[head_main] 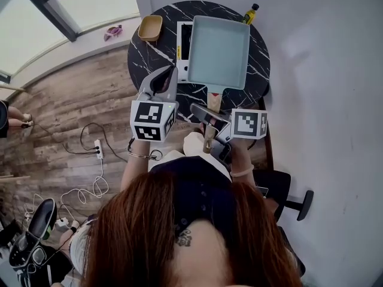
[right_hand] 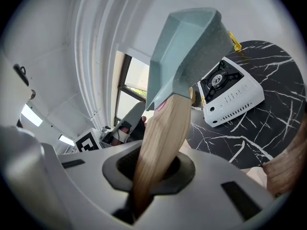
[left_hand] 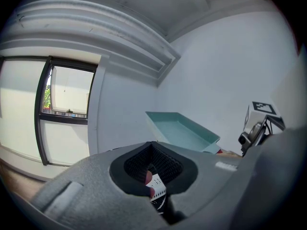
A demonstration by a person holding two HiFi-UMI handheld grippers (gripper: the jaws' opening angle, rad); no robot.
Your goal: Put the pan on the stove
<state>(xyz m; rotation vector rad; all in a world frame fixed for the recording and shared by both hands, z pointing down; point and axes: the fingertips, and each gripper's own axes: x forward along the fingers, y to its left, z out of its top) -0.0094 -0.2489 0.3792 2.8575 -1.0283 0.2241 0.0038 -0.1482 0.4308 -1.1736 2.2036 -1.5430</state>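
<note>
- Far left of the table: 1 tan bowl, sitting well clear of the action.
- Left gripper hovers near the table's near-left edge, jaws drawn together, nothing in them; only a fingertip shows through the gap.
- Next along: 1 white stove on the table, mostly covered from above by the pan. The right gripper view shows its burner bare.
- The pan, 1 teal rectangular one, hangs in the air above the table and stove, tilted, not set down yet.
- Right gripper is clamped narrow on the pan's wooden handle, well back from the pan body.
- Far right: 1 yellow-capped bottle, just beyond the pan's far corner.
- Count: 2 grippers, 1 pan, 1 stove, 1 bowl, 1 bottle.
- Risk, as I judge it: a 1-point hold on a long handle lets the heavy end sag or twist in the jaws.
- It could land crooked and off the burner, since the pan hides the stove from above.
- A swing right could clip the bottle; a hard landing could shove the light stove.
</note>
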